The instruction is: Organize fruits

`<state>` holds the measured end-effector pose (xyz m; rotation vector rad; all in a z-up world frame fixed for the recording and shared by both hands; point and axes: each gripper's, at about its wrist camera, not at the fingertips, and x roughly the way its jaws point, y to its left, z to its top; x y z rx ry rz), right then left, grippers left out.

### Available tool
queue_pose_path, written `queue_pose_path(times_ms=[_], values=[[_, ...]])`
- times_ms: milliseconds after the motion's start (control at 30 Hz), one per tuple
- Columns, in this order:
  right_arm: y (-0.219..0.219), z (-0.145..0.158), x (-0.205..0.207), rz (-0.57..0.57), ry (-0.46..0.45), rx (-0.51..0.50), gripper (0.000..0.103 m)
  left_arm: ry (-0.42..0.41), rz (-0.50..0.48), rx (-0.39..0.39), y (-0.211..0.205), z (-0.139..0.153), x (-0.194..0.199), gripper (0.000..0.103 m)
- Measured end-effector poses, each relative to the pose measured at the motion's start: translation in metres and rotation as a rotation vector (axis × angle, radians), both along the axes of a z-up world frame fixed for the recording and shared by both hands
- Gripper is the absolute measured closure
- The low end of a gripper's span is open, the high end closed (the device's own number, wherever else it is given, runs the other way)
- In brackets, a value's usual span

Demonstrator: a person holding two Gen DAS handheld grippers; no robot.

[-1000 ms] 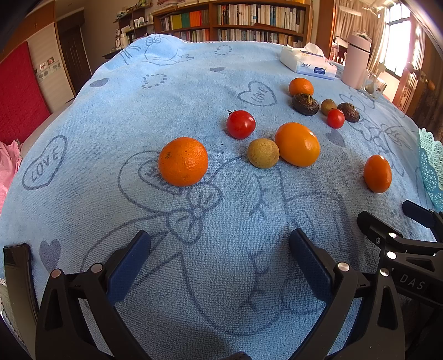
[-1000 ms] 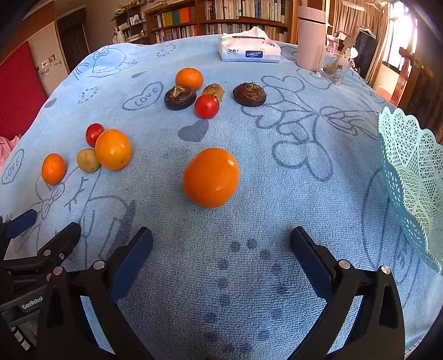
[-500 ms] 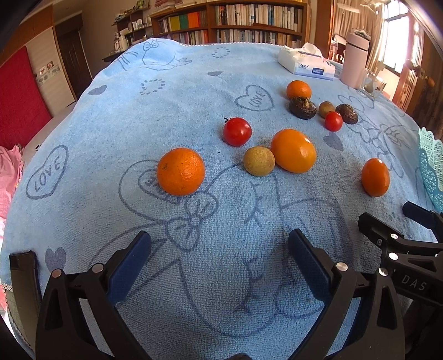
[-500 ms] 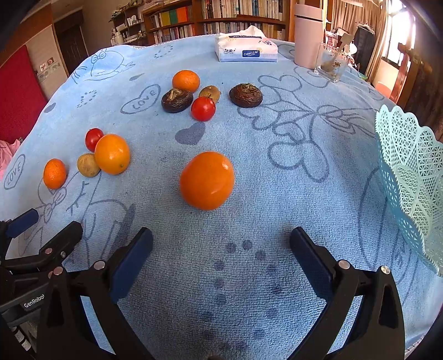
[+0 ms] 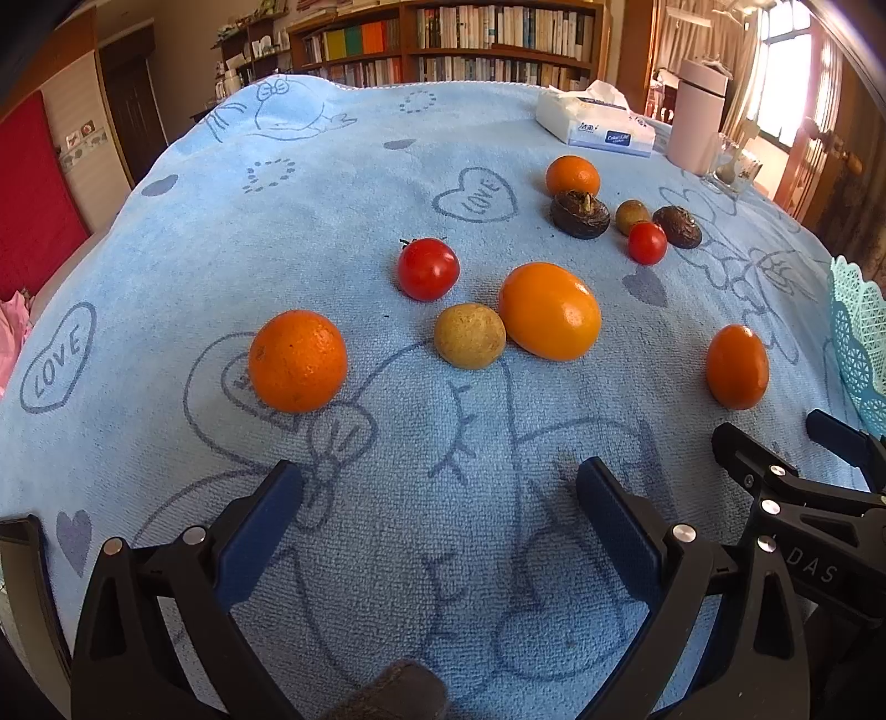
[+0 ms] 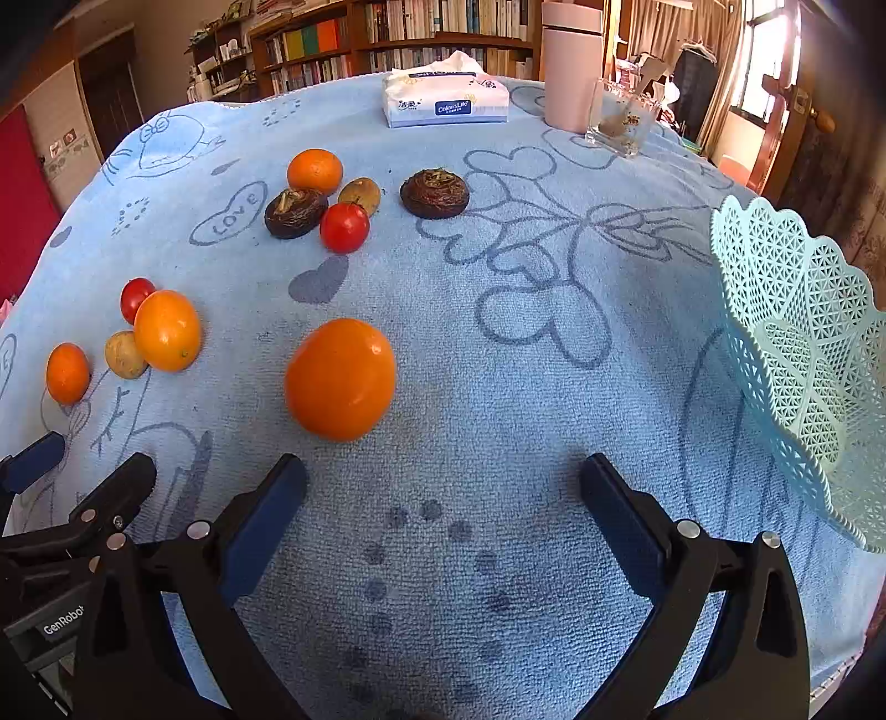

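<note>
Premises: a private home, living or study room. Evidence noted: wooden bookshelves [image 5: 470, 39] packed with books line the far wall; curtains [image 6: 662, 33] hang beside a sunlit window [image 6: 761, 61]. The table is covered by a soft blue towel-cloth [image 5: 332, 183] printed with "LOVE" hearts, bows and cartoon figures, a domestic item. On it stand a tissue pack [image 6: 446, 99], a pink lidded tumbler [image 6: 570, 61] and a clear glass holder [image 6: 623, 124]. A dark wooden door [image 5: 133, 105] and a red panel [image 5: 33, 194] stand at the left wall
</note>
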<state>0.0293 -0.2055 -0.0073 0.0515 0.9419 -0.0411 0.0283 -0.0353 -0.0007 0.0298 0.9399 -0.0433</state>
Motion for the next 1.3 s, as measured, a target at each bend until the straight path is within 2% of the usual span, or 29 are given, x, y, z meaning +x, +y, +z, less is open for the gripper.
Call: queue_pose_path(times_ms=[1300], values=[[0.0018, -0.0004, -0.0006, -0.002, -0.003, -0.011, 0.002, -0.014, -0.008, 0.000, -0.0008, -0.0012, -0.0024, 0.005]])
